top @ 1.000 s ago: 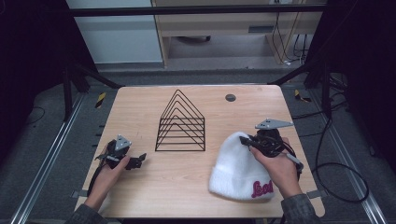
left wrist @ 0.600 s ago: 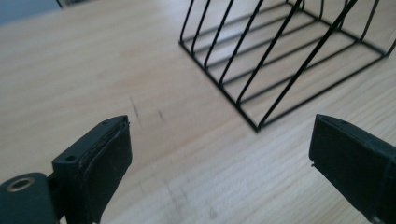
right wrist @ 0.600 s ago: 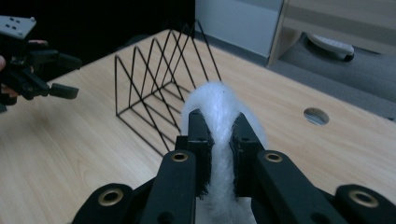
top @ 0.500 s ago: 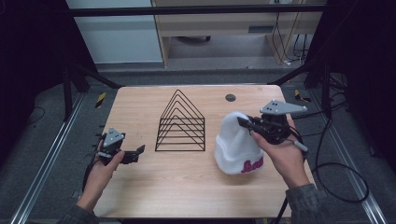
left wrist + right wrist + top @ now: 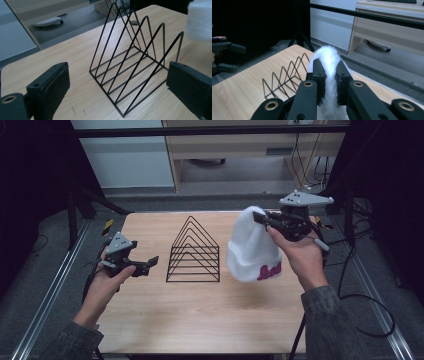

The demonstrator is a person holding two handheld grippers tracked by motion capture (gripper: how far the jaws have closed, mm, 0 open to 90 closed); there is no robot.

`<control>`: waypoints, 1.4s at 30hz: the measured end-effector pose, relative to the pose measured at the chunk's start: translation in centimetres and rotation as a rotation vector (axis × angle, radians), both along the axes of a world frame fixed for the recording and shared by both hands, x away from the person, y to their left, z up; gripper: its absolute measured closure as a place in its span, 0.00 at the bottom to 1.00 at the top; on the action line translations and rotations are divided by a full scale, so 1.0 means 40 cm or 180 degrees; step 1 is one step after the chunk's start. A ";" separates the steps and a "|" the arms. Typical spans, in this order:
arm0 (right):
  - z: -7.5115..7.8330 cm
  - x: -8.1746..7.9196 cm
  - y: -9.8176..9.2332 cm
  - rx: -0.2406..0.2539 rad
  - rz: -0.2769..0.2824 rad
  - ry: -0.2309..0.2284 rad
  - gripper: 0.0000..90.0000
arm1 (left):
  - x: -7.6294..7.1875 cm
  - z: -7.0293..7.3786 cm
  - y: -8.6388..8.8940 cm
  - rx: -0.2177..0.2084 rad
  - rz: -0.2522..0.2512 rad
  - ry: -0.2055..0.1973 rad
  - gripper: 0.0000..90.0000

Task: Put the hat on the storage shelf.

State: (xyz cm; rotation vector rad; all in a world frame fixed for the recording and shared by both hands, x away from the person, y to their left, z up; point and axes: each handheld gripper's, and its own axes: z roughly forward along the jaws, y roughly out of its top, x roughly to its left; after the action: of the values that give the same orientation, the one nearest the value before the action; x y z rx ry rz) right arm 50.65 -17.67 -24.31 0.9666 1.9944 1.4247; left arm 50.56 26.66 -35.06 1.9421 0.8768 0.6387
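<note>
A white knit beanie (image 5: 254, 251) with pink lettering hangs in the air over the table's right side. My right gripper (image 5: 261, 220) is shut on the beanie's crown; in the right gripper view the white fabric (image 5: 329, 65) is pinched between the two black jaws. A black wire rack (image 5: 194, 251) of triangular dividers stands at mid-table, just left of the beanie. My left gripper (image 5: 148, 265) is held open to the left of the wire rack (image 5: 136, 62), with nothing between its pads (image 5: 55, 86).
The wooden table (image 5: 200, 320) has bare room in front of the rack. A desk and cables lie beyond the far edge. Metal rails run along both sides of the table on the floor.
The right gripper has lifted the beanie off the table, up and toward the far side. The left gripper has risen and moved slightly toward the rack.
</note>
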 end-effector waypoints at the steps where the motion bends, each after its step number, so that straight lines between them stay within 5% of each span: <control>1: 0.009 0.006 0.004 -0.0007 -0.0009 -0.0008 0.91 | 0.001 0.004 -0.004 0.0000 -0.0012 -0.0002 0.05; 13: 0.125 0.046 0.060 0.0092 0.0070 -0.0300 0.92 | 0.003 0.064 -0.048 -0.0086 -0.0182 -0.0116 0.08; 18: 0.160 0.073 0.091 0.0113 0.0129 -0.0373 0.91 | 0.008 0.073 -0.069 -0.0183 -0.0262 -0.0055 0.12; 29: 0.200 0.115 0.186 0.0202 0.0373 -0.0475 0.92 | 0.047 0.111 -0.113 -0.0303 -0.0394 -0.0151 0.18; 42: 0.236 0.134 0.287 0.0265 0.0657 -0.0536 0.91 | 0.090 0.157 -0.134 -0.0286 -0.0466 -0.0218 0.18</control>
State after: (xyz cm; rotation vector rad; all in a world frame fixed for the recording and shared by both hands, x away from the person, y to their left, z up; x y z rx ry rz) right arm 56.02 -6.20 -14.87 0.6640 1.9677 1.6529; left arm 54.15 21.29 -28.77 1.8729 0.7018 0.5665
